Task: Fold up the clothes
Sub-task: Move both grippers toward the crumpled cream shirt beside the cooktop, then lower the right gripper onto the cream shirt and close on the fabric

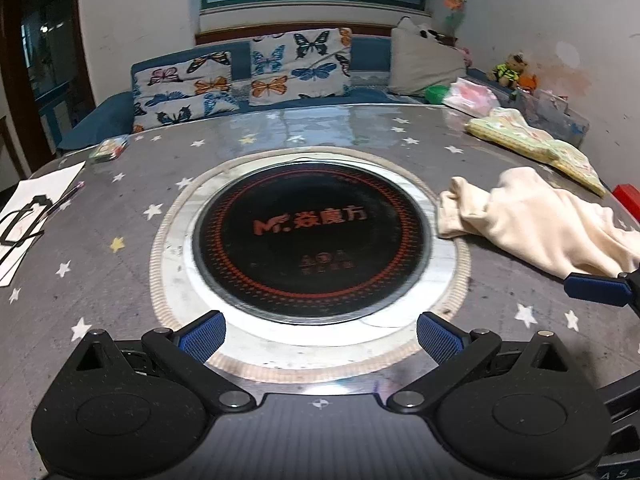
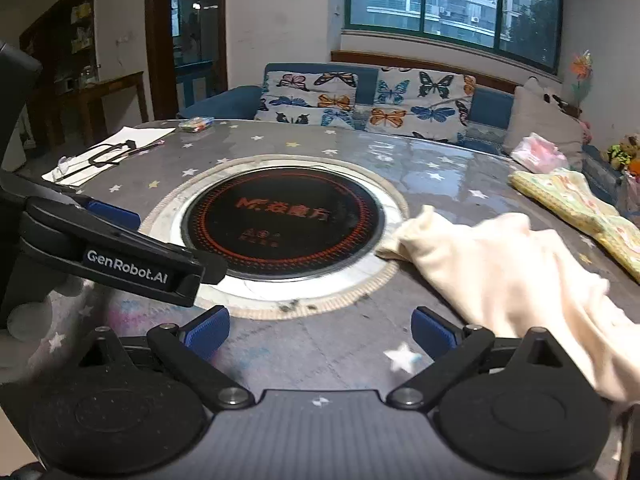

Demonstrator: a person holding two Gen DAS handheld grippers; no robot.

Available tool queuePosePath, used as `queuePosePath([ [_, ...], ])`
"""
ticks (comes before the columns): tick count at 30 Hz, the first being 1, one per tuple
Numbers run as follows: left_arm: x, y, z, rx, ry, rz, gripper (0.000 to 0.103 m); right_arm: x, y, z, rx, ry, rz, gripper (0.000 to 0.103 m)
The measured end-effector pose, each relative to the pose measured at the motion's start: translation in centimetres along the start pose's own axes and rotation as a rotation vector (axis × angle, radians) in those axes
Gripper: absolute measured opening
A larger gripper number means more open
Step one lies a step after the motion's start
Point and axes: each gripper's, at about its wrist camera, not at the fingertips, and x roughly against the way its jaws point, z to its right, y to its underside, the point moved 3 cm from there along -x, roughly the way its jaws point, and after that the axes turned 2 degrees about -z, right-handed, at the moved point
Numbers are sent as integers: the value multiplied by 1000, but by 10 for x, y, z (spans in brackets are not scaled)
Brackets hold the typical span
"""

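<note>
Both grippers hang over a round table with a grey, star-printed cover, and neither holds anything. In the left wrist view the left gripper fills the bottom of the frame with its blue pads set wide apart, the near rim of a black hob showing between them; the hob sits in the middle of the table inside a pale ring. In the right wrist view the right gripper is likewise spread wide at the bottom of the frame, over bare tablecloth just short of the hob. The cream garment lies crumpled on the table at the right of the left view, one end touching the ring around the hob. In the right view the same garment runs from right of centre down to the lower right corner, passing close beside the right-hand finger; whether it touches that finger cannot be told. A folded yellow cloth lies beyond it at the right edge. Papers rest at the upper left of the table. A sofa with butterfly cushions stands behind the table, under a window.
</note>
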Motion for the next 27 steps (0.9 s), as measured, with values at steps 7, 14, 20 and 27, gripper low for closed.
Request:
queuePosePath([
  [7, 0, -6, 23, -47, 25, -1, 103, 16, 8, 26, -25, 48, -3, 95],
  [14, -5, -15, 44, -87, 42, -6, 103, 28, 13, 57, -71, 95, -4, 91],
  [20, -12, -23, 62, -120, 56, -17, 103, 33, 11, 79, -94, 126, 6, 87],
  [27, -21, -34, 78, -141, 75, -23, 103, 33, 4, 100, -112, 153, 11, 80],
])
